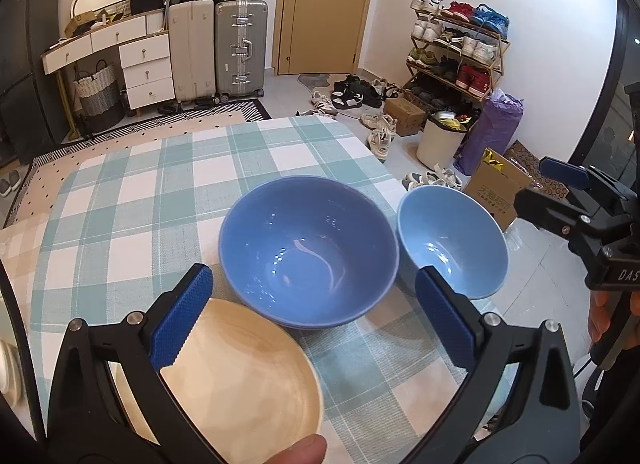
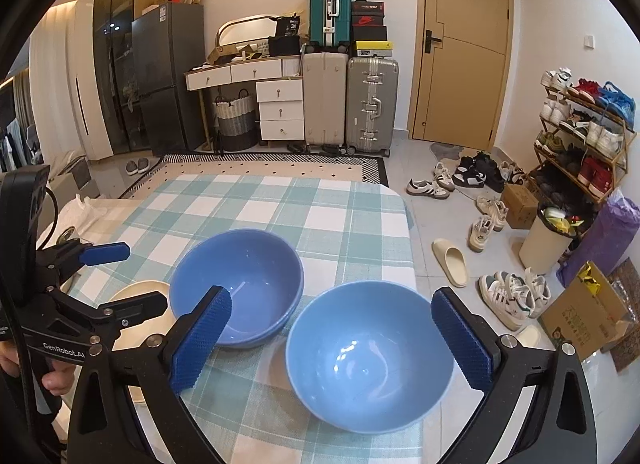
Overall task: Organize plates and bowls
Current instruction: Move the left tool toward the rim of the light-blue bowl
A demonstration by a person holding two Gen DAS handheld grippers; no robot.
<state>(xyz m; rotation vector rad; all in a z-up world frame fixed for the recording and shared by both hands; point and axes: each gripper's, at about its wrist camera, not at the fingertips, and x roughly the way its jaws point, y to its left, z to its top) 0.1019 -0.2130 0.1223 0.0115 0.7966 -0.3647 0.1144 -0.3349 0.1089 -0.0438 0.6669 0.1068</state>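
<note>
Two tongs open, empty | left tongs (image 1: 312,320) over dark bowl (image 1: 308,252) | right tongs (image 2: 332,340) over light bowl (image 2: 370,356) at surface (image 2: 256,200) right edge | risk: nudge tips it off

The left gripper (image 1: 312,308) is pointing forward and a little downward, and its two blue pads (image 1: 182,320) are standing wide apart, holding nothing. A fingertip (image 1: 298,451) of the person is showing at the bottom edge of the left wrist view. The right gripper (image 2: 332,328) is also pointing forward and down with its blue pads (image 2: 202,340) spread wide and nothing between them. The left hand (image 2: 56,378) is gripping the handle of its tool from below. Both grippers are being held side by side, near each other.
</note>
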